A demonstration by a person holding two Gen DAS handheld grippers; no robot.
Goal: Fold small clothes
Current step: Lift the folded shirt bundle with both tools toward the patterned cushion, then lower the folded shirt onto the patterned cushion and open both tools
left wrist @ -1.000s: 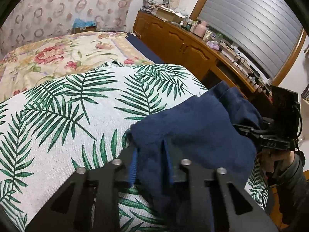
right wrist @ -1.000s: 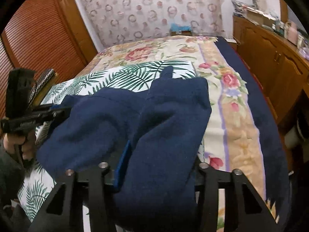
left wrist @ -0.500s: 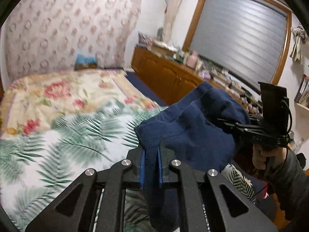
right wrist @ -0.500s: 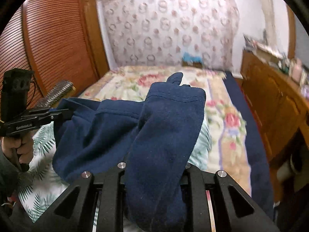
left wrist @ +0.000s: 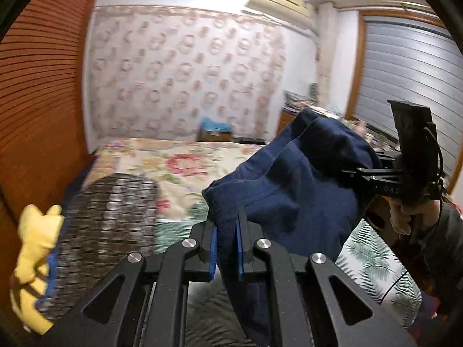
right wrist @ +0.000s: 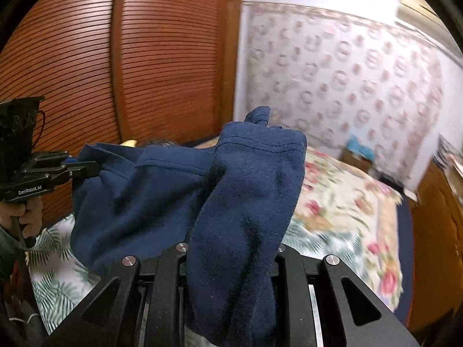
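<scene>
Two grippers hold one small navy fleece garment in mid-air above the bed: left gripper w/ jaws clamped on one edge, right gripper w/ jaws pinching another, prob. to spread it before laying flat. Below: palm-leaf print sheet over floral quilt; slatted wood doors left, patterned wallpaper far.

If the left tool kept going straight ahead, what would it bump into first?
Probably the navy garment it already grips: the left tool is shut on the cloth, which bunches just ahead. Beyond that lies the floral bedspread, though depth is hard to judge.
</scene>
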